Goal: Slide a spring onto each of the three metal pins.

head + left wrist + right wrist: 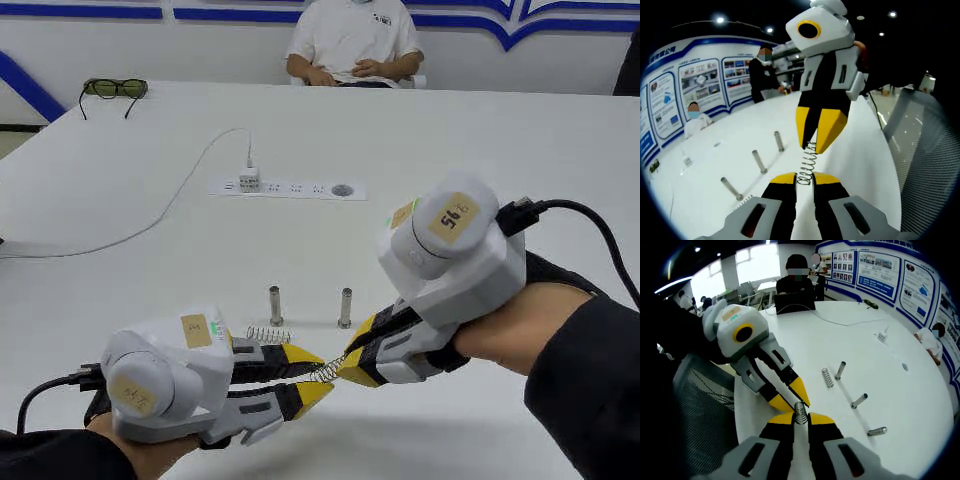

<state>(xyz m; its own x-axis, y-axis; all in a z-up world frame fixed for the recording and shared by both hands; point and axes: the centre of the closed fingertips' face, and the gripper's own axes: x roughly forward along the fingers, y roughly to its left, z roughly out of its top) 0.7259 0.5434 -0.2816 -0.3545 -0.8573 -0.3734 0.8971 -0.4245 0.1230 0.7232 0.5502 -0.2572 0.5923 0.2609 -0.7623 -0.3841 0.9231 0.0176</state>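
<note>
Spring (809,162) bridges left claw (805,178) and right claw (801,418), seemingly gripped.

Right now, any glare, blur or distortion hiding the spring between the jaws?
Head view: even light, soft shadows, spring small but legible. Left gripper view: strong fisheye bend, ceiling spots flare, the coils stay crisp. Right gripper view: windows blown out at the top, the coils in focus at the jaws.
</note>
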